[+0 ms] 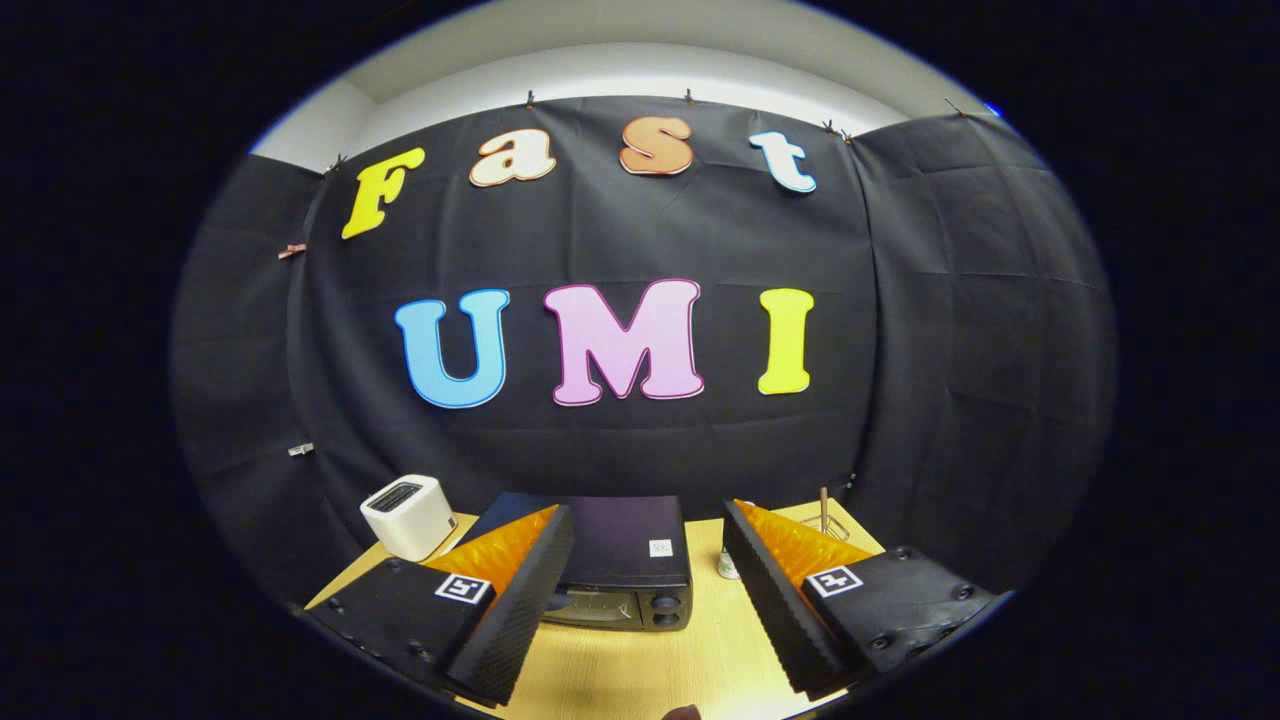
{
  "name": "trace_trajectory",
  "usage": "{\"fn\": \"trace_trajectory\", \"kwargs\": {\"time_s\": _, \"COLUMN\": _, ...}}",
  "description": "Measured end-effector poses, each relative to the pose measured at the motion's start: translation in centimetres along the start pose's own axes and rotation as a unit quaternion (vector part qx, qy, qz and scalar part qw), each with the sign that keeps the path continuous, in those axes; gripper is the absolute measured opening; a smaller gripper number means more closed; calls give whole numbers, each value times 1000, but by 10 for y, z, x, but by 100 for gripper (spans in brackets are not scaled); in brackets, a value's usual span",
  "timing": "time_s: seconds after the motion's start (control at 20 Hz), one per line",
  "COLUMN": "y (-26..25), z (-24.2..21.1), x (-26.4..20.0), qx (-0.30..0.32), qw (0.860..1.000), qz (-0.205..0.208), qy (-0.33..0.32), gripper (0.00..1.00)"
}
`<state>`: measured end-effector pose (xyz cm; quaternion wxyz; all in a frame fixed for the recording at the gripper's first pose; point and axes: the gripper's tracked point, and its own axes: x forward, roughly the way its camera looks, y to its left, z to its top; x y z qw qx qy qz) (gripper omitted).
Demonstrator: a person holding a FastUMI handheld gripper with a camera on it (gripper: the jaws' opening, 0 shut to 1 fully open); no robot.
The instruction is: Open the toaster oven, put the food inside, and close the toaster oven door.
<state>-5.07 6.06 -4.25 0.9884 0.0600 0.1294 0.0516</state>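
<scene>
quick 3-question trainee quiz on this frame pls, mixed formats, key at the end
1. True or false: the gripper has its black ridged fingers shut on the black box-shaped toaster oven.
2. Which thing stands next to the toaster oven, beyond the left finger? A) a white slot toaster B) a red kettle C) a glass bowl
3. Fill in: the toaster oven's door is ____.

Key:
1. False. The fingers are spread apart with nothing between them; the toaster oven sits ahead on the light wooden table.
2. A, the white slot toaster.
3. Closed.
</scene>
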Motion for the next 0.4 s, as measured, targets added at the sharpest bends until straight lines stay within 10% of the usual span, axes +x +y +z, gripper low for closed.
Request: {"fn": "trace_trajectory", "kwargs": {"time_s": 0.4, "y": -46, "z": 26, "x": -5, "qx": -16, "qw": 999, "qz": -31, "qy": -37, "gripper": 98}}
